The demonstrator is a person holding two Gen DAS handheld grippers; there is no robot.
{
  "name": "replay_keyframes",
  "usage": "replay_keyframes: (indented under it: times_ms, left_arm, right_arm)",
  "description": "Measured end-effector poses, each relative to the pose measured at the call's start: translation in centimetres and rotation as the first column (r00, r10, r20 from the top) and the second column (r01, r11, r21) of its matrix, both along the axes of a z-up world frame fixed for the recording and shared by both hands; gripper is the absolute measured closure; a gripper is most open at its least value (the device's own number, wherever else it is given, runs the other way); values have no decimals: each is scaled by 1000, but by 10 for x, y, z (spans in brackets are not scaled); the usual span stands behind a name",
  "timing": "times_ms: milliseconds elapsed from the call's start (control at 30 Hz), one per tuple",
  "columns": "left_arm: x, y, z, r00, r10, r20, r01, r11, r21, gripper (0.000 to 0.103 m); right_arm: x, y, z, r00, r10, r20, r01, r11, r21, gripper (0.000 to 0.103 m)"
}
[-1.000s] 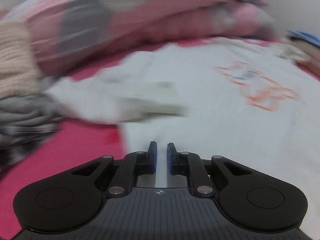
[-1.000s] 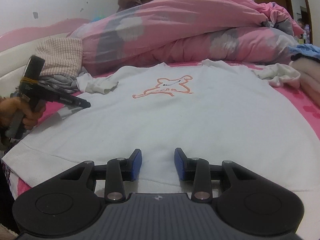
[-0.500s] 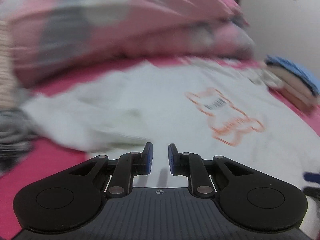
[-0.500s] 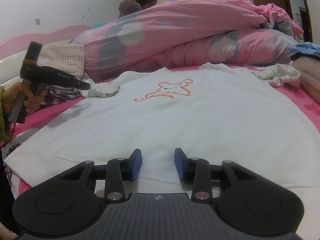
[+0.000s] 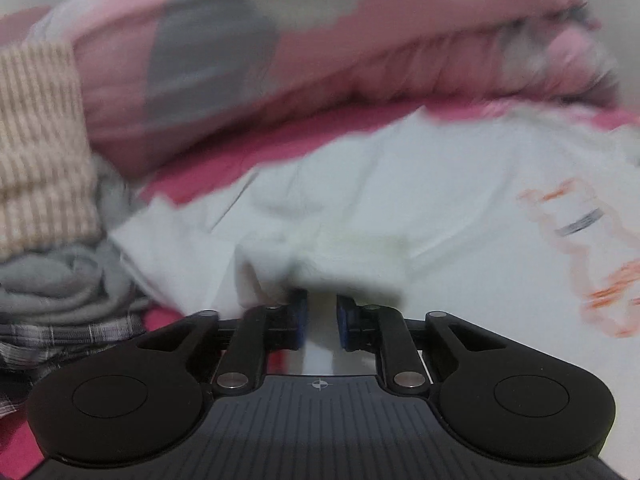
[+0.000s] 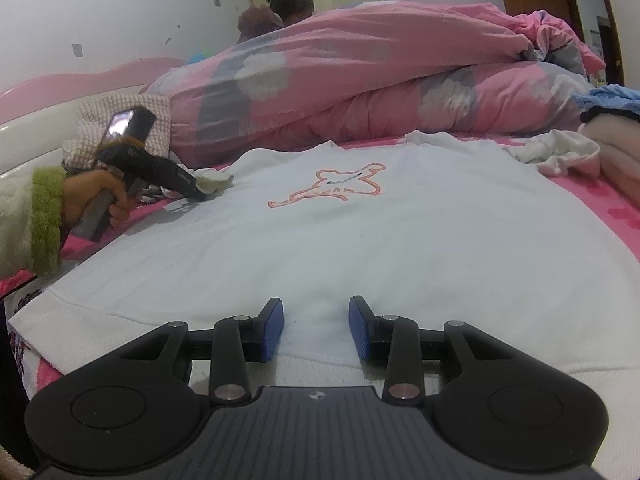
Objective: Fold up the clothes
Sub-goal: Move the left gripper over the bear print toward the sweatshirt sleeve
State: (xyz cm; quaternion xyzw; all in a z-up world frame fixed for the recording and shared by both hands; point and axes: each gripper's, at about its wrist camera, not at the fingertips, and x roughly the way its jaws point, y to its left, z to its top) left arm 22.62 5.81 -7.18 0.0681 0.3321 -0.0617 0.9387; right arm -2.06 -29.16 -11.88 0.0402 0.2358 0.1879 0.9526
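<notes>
Left claw (image 5: 322, 322) risen, angled down, gripping white shirt (image 6: 400, 240) sleeve; right claw (image 6: 316, 328) half-open over hem.

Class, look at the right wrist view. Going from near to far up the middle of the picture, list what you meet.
Right tool → ribbed hem of the white sweatshirt → orange outline print on its chest → neckline of the sweatshirt → rolled pink quilt → white wall.
</notes>
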Motion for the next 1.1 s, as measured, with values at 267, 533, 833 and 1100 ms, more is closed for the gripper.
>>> replay_keyframes:
  times_ms: [267, 533, 833, 1100]
  left_arm:
    - [-16, -97, -10, 926, -352, -135, 336, 934, -124, 85]
    - [52, -71, -28, 995, -88, -52, 91, 994, 56, 86]
    - [14, -115, 5, 953, -301, -37, 299, 953, -57, 82]
    - [48, -151, -41, 951, -309, -32, 310, 951, 22, 47]
  right_arm:
    - [1, -2, -1, 1000, 2, 5, -2, 1000, 19, 64]
    - [-1, -4, -4, 1000, 5, 18, -6, 1000, 29, 64]
    - [0, -10, -6, 1000, 12, 28, -14, 998, 67, 64]
    - [0, -11, -7, 999, 13, 30, -16, 997, 79, 64]
